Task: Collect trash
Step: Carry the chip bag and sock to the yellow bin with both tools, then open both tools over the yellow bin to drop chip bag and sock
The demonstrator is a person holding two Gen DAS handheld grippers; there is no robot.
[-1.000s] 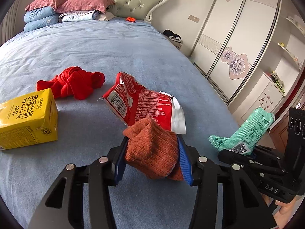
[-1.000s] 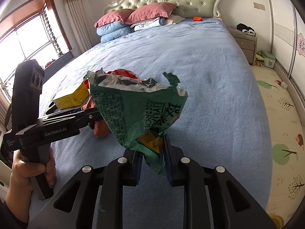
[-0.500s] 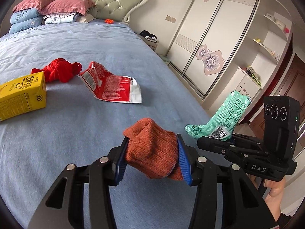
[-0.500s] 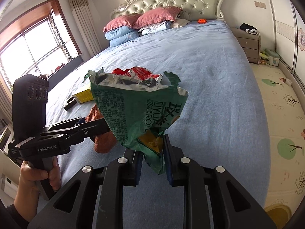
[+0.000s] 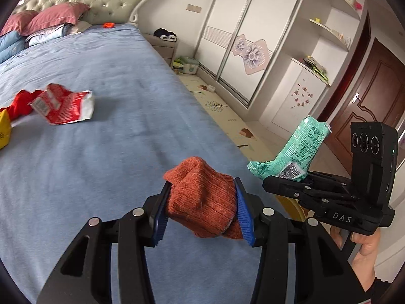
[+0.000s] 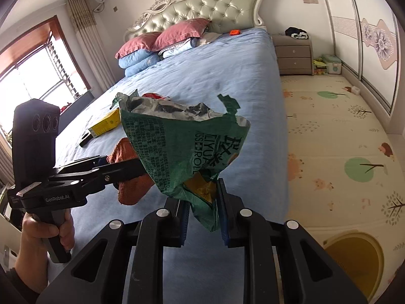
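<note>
Here the left claw [image 5: 202, 209] is clamped on a rust-orange knitted cloth [image 5: 201, 197], held above the blue bed [image 5: 106, 152]. The right claw [image 6: 202, 214] pinches a torn green wrapper [image 6: 184, 147] beside it, near the bed's edge. A red wrapper [image 5: 67, 106] lies farther up the bed.

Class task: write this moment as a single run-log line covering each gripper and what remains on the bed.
left gripper: shut on orange sock | right gripper: shut on green snack bag | on bed: red wrapper, yellow carton
</note>
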